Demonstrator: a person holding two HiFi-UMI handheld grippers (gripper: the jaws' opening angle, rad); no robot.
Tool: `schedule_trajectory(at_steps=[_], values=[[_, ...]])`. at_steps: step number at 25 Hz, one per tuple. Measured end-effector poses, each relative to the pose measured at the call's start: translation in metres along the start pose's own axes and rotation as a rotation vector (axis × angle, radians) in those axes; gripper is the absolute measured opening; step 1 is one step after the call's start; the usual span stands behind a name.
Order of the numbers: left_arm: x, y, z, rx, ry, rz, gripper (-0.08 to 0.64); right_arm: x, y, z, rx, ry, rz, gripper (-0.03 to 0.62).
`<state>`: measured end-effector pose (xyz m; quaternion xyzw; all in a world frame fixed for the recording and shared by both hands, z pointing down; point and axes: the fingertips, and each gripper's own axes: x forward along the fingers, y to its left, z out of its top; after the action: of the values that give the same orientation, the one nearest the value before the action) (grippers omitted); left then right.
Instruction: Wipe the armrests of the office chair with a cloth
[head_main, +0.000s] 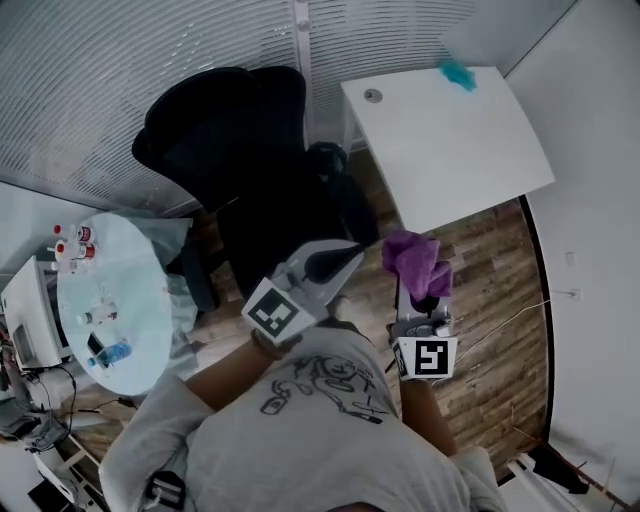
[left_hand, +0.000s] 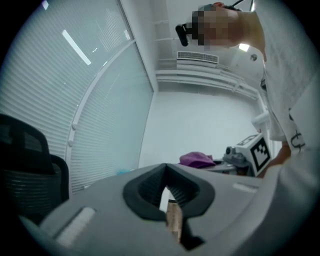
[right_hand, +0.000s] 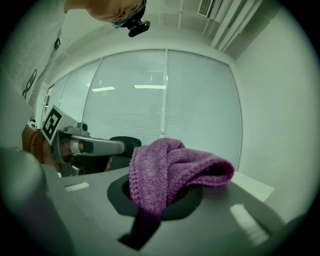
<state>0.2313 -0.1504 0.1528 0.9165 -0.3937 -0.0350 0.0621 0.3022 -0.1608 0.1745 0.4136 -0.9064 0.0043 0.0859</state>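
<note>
Cloth (right_hand: 172, 167) sits clamped in right tongs (right_hand: 159, 195).

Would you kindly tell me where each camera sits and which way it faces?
Head view: on the person's head, looking steeply down at the office chair, left gripper, right gripper holding the purple cloth, own shirt and forearms.
Left gripper view: on that gripper, looking along its shut jaws toward the glass wall; the person's shirt at right.
Right gripper view: on that gripper, looking past the clamped cloth toward the glass wall; shirt at left.
Shared: each gripper view shows the other gripper; all three show chair and cloth.
</note>
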Motion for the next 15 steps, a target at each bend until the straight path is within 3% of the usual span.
schedule_trajectory(at_steps=[5, 15], values=[[-0.019, 0.004, 0.0, -0.007, 0.002, 0.093, 0.0, 0.011, 0.019, 0.002, -0.002, -0.004, 0.108, 0.031], [-0.105, 0.019, -0.004, -0.016, -0.018, 0.376, 0.0, 0.037, 0.103, 0.013, -0.028, -0.024, 0.393, 0.031]])
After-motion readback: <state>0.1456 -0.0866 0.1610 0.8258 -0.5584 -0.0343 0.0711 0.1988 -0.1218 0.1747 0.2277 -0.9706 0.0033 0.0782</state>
